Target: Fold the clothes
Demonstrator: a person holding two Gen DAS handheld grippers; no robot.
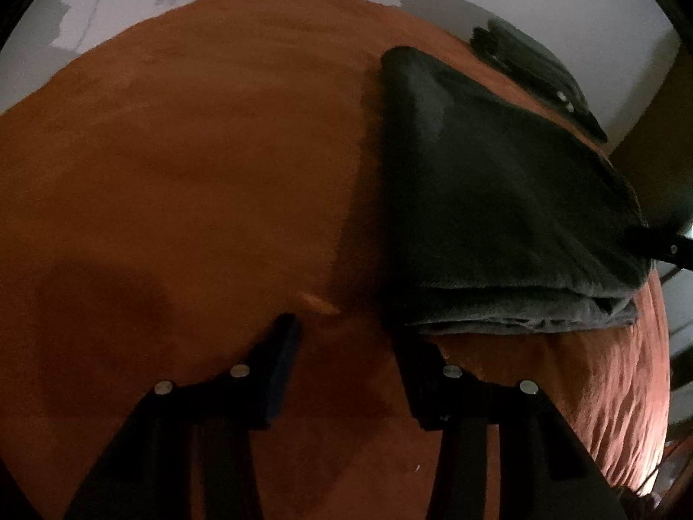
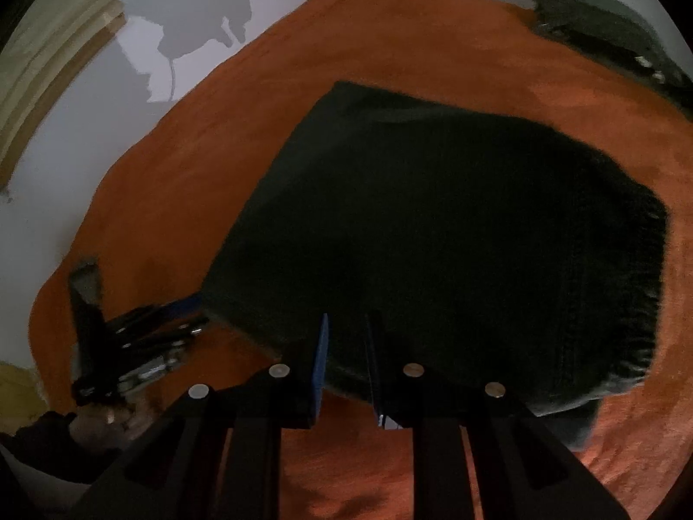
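A dark green folded garment (image 1: 498, 199) lies flat on the orange bed cover (image 1: 195, 173). In the left wrist view my left gripper (image 1: 346, 333) is open and empty, low over the cover, its right finger beside the garment's near left corner. In the right wrist view the garment (image 2: 433, 238) fills the middle. My right gripper (image 2: 348, 338) is partly open at the garment's near edge, with the cloth edge lying between the fingers. The left gripper (image 2: 173, 325) shows at the garment's left corner. The right gripper's tip (image 1: 662, 247) shows at the garment's right edge.
A second folded dark garment (image 1: 537, 69) lies at the far right edge of the bed, also in the right wrist view (image 2: 606, 26). A pale wall (image 2: 130, 65) stands behind the bed. The bed's edge drops off at the right (image 1: 649, 390).
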